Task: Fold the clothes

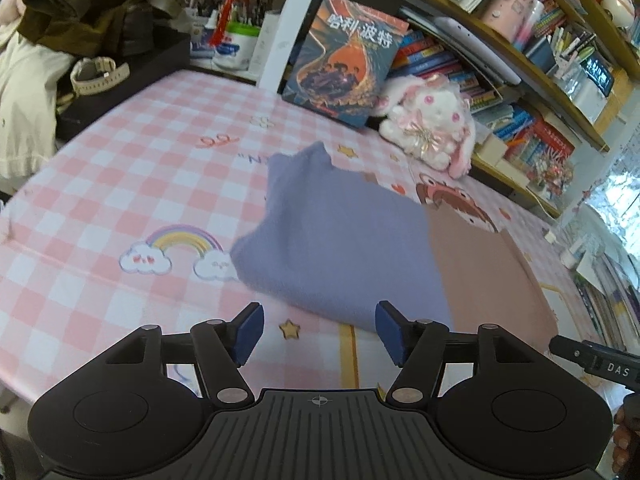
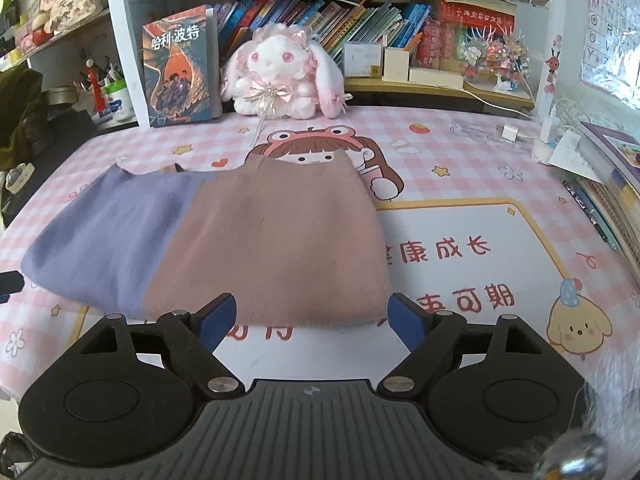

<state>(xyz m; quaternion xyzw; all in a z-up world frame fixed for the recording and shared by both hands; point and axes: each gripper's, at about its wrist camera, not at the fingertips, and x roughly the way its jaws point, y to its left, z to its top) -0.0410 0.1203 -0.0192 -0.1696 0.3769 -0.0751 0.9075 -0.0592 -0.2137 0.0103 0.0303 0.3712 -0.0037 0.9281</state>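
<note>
Lying just beyond right claw (image 2: pixel 310 322) — folded garment (image 2: pixel 240 240)

A desk covered by a pink-and-white checked mat (image 2: pixel 460 152) with cartoon prints fills the near ground. Along its far edge runs a wooden bookshelf (image 2: pixel 440 92) packed with colourful books, with a white upright post (image 2: pixel 120 48) at its left end. A large book with an orange cover (image 2: pixel 182 68) leans against the shelf, and a pink-and-white plush rabbit (image 2: pixel 280 76) sits just to its right. Far left stands a pot of pens (image 1: pixel 236 36) and a pale wristwatch (image 1: pixel 98 74). Bright daylight enters from the right, beside an alphabet chart (image 2: pixel 612 20).
</note>
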